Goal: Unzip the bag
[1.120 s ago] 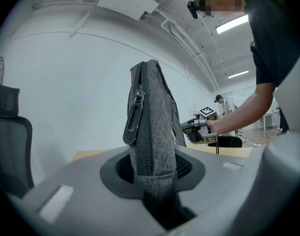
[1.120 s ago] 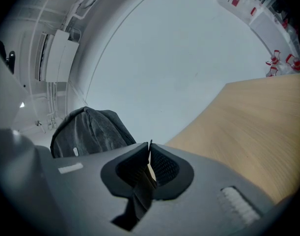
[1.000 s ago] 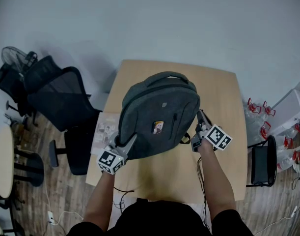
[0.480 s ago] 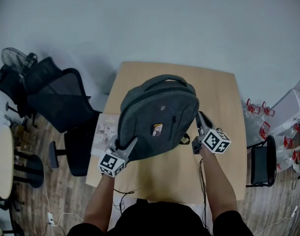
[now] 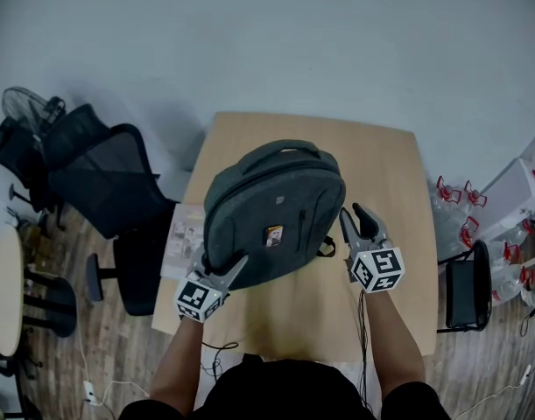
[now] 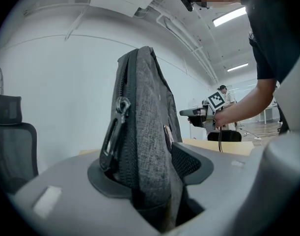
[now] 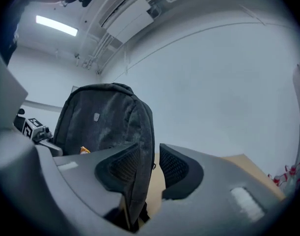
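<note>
A grey backpack (image 5: 271, 208) stands on the wooden table (image 5: 390, 173), its top handle toward the far side. My left gripper (image 5: 219, 265) is at the bag's near left corner. Its jaws are opening, and the bag's zippered edge (image 6: 145, 122) still stands between them, with a zipper pull (image 6: 121, 106) hanging above the left pad. My right gripper (image 5: 356, 221) is just off the bag's right side with its jaws opening. In the right gripper view a fold of the bag (image 7: 100, 122) lies against the left pad, and a gap shows before the right pad.
Black office chairs (image 5: 101, 173) and a fan (image 5: 26, 103) stand left of the table. A leaflet (image 5: 184, 234) lies on the table's left edge beside the bag. Red-capped bottles (image 5: 464, 208) and a black stool (image 5: 464, 296) are at the right. Cables trail on the floor.
The bag has shifted a little left and farther away. My right gripper's jaws have spread and come off the bag's side. My left gripper has stayed at the near left corner.
</note>
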Demonstrator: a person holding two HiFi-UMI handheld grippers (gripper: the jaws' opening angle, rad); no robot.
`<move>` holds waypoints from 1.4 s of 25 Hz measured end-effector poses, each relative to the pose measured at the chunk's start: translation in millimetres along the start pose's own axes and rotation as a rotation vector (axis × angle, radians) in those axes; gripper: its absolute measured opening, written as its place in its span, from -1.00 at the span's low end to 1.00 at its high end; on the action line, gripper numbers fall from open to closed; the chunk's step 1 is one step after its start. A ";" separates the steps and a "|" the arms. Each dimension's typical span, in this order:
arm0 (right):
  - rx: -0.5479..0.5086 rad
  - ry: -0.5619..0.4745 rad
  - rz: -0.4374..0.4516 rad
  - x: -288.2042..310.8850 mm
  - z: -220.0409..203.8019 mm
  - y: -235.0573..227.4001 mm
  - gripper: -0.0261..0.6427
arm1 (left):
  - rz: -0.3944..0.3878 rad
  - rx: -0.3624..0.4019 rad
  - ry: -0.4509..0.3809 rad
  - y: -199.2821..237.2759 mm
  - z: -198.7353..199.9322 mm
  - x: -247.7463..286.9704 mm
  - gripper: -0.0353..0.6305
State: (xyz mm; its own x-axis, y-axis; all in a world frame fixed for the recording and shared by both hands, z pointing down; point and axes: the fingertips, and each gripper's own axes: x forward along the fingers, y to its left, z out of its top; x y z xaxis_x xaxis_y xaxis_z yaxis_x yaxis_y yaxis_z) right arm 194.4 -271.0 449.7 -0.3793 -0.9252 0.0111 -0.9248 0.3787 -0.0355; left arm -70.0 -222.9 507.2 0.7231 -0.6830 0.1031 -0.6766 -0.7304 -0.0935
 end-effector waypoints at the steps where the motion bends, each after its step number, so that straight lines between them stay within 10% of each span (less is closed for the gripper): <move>1: -0.030 -0.005 0.000 -4.6 3.6 4.7 -0.54 | 0.005 -0.002 0.001 0.9 1.6 -0.7 -0.09; 35: -0.132 0.051 0.155 -71.5 -16.5 146.3 -0.68 | 0.066 -0.028 -0.058 -6.5 23.6 -43.0 -0.14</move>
State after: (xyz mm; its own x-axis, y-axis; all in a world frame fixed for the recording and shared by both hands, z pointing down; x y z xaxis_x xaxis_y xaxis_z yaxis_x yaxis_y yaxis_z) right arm 85.7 -149.1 460.3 -0.5156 -0.8543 0.0664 -0.8496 0.5197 0.0901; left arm -93.3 -188.8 480.0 0.6831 -0.7292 0.0398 -0.7261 -0.6840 -0.0704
